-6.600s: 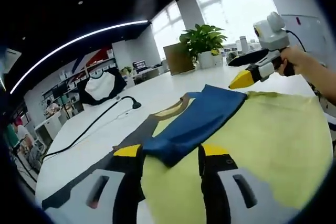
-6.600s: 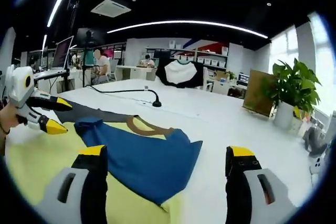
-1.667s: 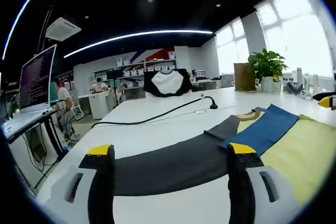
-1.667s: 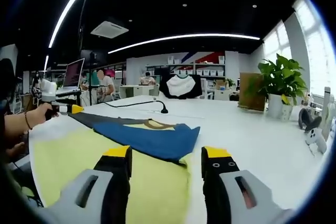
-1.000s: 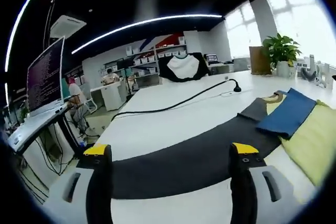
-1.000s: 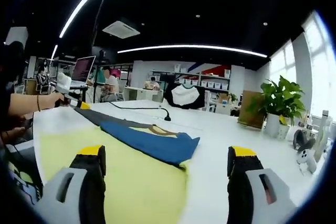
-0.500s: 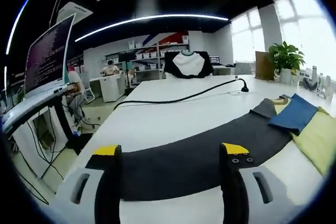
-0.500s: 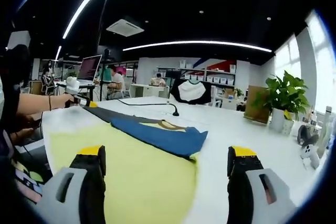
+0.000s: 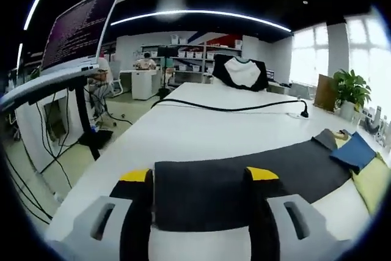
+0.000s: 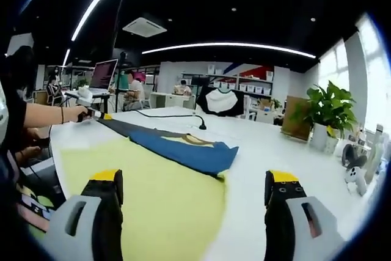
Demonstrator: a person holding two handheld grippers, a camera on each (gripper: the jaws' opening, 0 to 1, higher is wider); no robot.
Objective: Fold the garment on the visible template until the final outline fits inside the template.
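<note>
The garment lies flat on the white table (image 9: 183,139). It has a yellow body (image 10: 153,194), a blue sleeve (image 10: 189,151) folded across its chest, and a long dark grey sleeve (image 9: 244,181) stretched out sideways. My left gripper (image 9: 198,175) is open, its two yellow-tipped jaws standing either side of the dark sleeve's end. In the right gripper view that left gripper (image 10: 91,113) sits in a person's hand at the far tip of the dark sleeve (image 10: 128,128). My right gripper (image 10: 194,176) is wide open, low over the yellow body, holding nothing.
A black cable (image 9: 244,108) with a gooseneck stand crosses the table behind the garment. A monitor (image 9: 79,29) stands on an arm at the left. A potted plant (image 10: 330,114) and small white items (image 10: 357,175) sit at the table's right end.
The left gripper has travelled out along the dark sleeve to its end, and its jaws have narrowed a little around it. The right gripper stays wide open over the yellow body.
</note>
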